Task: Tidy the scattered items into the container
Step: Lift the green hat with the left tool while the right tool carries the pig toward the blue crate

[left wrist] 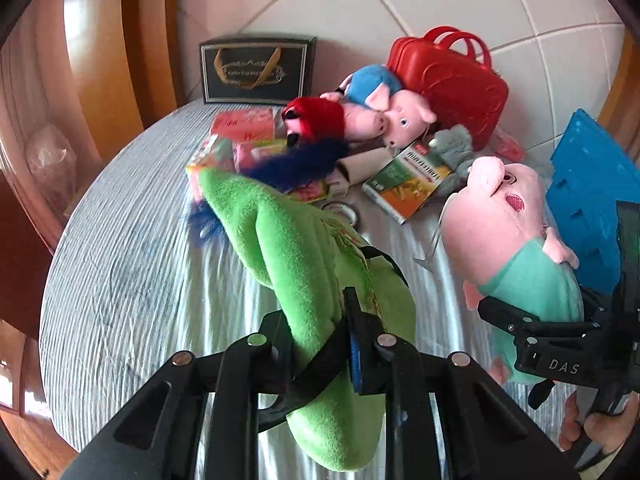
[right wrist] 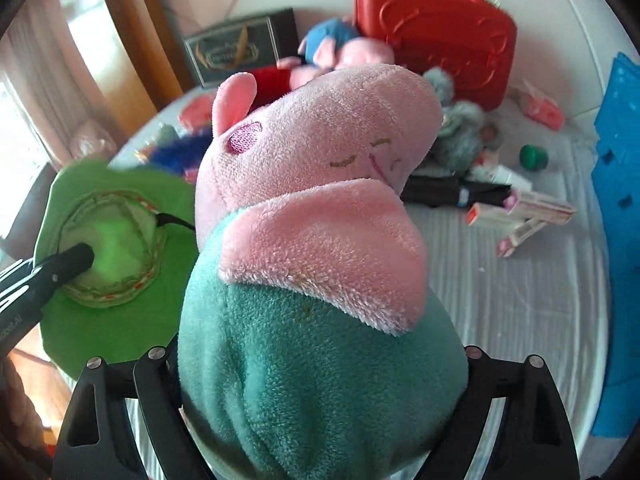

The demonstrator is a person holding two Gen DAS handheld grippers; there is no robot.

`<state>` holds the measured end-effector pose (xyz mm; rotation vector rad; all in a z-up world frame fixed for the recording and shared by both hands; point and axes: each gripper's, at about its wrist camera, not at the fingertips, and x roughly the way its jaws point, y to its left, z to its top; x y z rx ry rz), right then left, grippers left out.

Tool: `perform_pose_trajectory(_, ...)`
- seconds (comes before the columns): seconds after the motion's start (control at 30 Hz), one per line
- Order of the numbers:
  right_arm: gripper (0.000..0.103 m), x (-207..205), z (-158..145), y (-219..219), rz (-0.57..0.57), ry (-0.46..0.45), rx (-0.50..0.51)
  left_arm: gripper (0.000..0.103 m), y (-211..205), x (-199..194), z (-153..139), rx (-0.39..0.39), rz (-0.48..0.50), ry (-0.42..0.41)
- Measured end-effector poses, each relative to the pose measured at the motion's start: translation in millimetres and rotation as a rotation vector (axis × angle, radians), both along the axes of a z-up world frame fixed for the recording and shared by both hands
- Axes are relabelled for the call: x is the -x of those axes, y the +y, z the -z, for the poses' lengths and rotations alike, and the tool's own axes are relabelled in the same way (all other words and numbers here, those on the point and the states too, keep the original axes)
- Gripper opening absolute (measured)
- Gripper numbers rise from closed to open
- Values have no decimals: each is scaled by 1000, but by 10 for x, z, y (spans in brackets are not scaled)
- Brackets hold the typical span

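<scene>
My left gripper [left wrist: 316, 316] is shut on a green plush hat [left wrist: 304, 248] and holds it above the table. In the right wrist view the hat [right wrist: 100, 320] shows its lined inside, with one left finger [right wrist: 68, 264] reaching into it. My right gripper [right wrist: 316, 360] is shut on the teal body of a pink pig plush [right wrist: 320, 160], which fills the gap between the fingers. The left wrist view shows that pig [left wrist: 508, 208] upright at the right, clamped low on its body. A blue crate [left wrist: 592, 208] stands at the right edge, beyond the pig.
A red toy suitcase [left wrist: 452, 76], a dark gift box [left wrist: 256, 68] and more pig plushes [left wrist: 384, 112] sit at the back of the cloth-covered table [left wrist: 140, 260]. A black umbrella [right wrist: 452, 196], small cartons [right wrist: 528, 212] and a green knob [right wrist: 534, 157] lie near the crate [right wrist: 616, 240].
</scene>
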<state>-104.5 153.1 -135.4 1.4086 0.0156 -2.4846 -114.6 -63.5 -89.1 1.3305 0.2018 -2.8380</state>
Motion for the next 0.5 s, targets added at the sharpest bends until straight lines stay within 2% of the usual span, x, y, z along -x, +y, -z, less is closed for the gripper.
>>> perform_pose_trajectory(0.23,89,-115,-586,383,-11,119,40,19,540,-294,-600,57,-6,115)
perform_pose_trajectory(0.5,89,-494,-1244,772,69,259,18,19,831,-582,-1017,43,61,226)
